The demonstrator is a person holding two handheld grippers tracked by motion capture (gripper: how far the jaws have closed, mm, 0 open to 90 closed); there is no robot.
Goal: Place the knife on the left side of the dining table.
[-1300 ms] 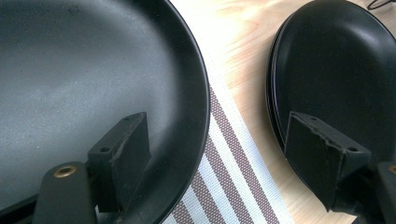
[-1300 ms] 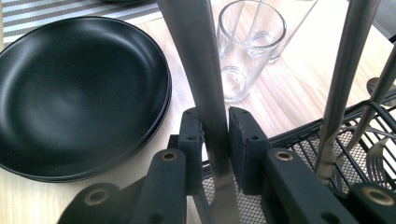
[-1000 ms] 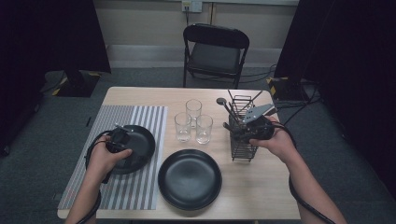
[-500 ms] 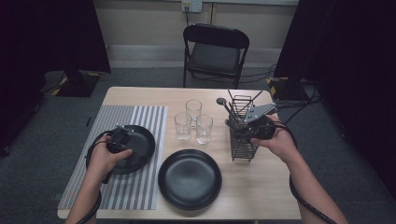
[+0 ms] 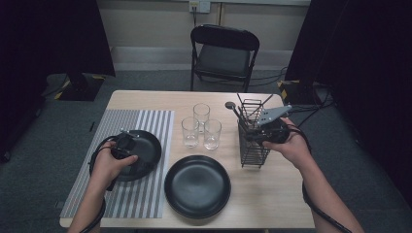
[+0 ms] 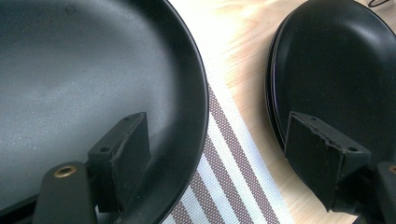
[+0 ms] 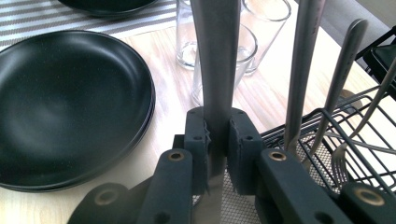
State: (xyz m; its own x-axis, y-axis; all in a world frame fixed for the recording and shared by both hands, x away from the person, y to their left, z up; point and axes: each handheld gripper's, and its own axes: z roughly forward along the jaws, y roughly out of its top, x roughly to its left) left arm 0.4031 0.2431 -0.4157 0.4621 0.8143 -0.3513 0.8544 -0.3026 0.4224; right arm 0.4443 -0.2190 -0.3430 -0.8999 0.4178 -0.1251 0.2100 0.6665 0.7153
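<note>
black wire cutlery caddy point(image 5: 253, 141) stands at the right of the pale wooden table point(image 5: 277, 194) in the high view, with the right gripper point(image 5: 252, 135) level at its top, among the utensil handles. the left gripper point(image 5: 127, 147) rests over the black round plate on the striped placemat point(image 5: 145, 150); a second black round plate point(image 5: 197, 186) lies on bare wood near the front edge, and three clear drinking glasses point(image 5: 200, 127) cluster mid-table. grey carpet, a black folding chair point(image 5: 224, 54) behind the table and dark curtains make up the room.

in the left gripper view the jaws stand wide, one pad point(image 6: 126, 154) over the plate's inner slope, the other beyond its rim; nothing is gripped.

in the right gripper view the jaws have just been closing and now pinch a flat grey metal utensil handle point(image 7: 217, 60), narrow and tight. it stands upright in the caddy beside the fork point(image 7: 343, 74) and another handle. the step in hand looks like taking one piece of cutlery for the place setting. next it probably needs a straight upward lift, clear of the neighbouring handles and the wire rim, before carrying it toward the plates.
</note>
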